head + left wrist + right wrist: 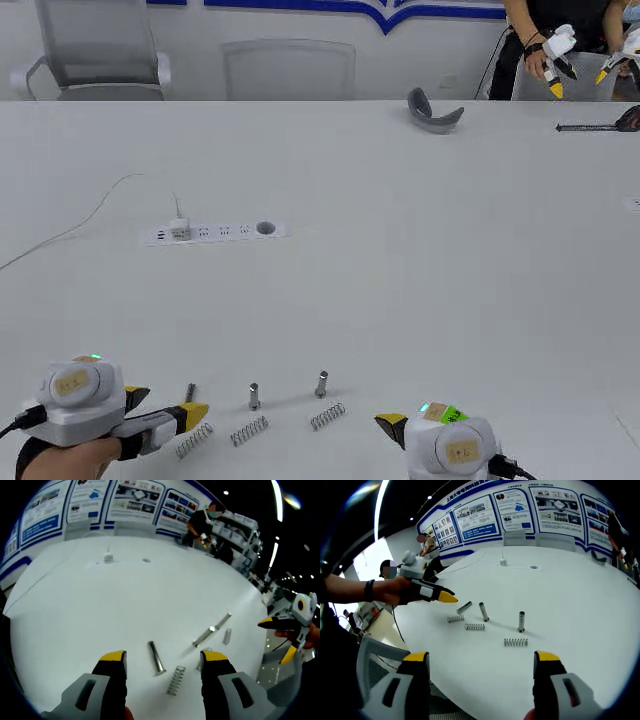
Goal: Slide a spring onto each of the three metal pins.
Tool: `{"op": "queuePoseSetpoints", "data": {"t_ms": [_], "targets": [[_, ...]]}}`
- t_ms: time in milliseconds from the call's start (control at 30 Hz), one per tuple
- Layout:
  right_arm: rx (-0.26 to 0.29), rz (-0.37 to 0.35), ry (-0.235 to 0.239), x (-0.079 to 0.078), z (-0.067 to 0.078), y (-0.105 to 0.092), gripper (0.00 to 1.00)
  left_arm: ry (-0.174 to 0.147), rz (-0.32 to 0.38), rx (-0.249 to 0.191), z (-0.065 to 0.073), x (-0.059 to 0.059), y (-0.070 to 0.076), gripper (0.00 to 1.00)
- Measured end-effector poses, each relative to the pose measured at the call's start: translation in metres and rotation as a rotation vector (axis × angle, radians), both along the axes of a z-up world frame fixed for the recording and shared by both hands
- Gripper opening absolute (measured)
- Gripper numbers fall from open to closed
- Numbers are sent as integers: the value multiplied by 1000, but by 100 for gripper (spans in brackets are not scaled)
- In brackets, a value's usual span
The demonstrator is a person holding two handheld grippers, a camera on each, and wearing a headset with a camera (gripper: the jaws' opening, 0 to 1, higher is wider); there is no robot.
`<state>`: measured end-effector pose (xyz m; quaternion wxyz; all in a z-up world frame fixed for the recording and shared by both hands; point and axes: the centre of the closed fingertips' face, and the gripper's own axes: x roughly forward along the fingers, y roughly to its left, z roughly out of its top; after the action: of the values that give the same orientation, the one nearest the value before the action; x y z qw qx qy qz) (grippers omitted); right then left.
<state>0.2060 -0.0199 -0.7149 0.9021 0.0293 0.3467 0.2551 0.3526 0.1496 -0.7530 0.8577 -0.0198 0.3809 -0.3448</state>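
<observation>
Steel springs (249, 431) x3 lie loose on table (400, 250) beside pins (254, 396), 0/3 fitted, all 3 left to do; L gripper (165, 404), R gripper (481, 655) jaws apart, holding nothing.

I gripped my left gripper (165, 403) in my left hand (68, 462) at the lower left. Its yellow-tipped fingers (112, 657) were spread wide apart, pointing right and slightly forward. My right gripper (395, 428) sat at the lower right, its fingers (547, 657) parted just as wide and aimed left toward the other gripper. A dark band (368, 590) circled my left wrist.
</observation>
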Motion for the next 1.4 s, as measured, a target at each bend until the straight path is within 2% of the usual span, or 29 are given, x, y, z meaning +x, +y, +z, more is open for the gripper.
{"op": "queuePoseSetpoints", "data": {"t_ms": [200, 300, 467, 667, 867, 1067, 1233, 1333, 1400], "targets": [[2, -3, 3, -2, -1, -3, 87, 25, 24, 11, -10, 9, -6, 51], [9, -15, 4, -2, 0, -6, 86, 51, 54, -20, -13, 13, -10, 50], [10, -24, 10, -3, -1, -10, 86, 65, 66, -10, -22, 21, -14, 44], [16, -31, 23, -6, -3, -11, 86, 102, 83, 13, -35, 22, -15, 36], [13, -27, 31, -7, -6, -11, 86, 118, 93, 21, -41, 22, -17, 29], [12, -25, 37, -7, -8, -10, 86, 135, 122, 26, -43, 23, -20, 27], [12, -18, 38, -7, -8, -9, 86, 129, 126, 75, -45, 24, -23, 22], [12, -15, 37, -6, -8, -8, 86, 110, 110, 155, -47, 25, -20, 18], [12, -13, 38, -7, -8, -8, 86, 101, 90, 188, -48, 24, -22, 18]]}}
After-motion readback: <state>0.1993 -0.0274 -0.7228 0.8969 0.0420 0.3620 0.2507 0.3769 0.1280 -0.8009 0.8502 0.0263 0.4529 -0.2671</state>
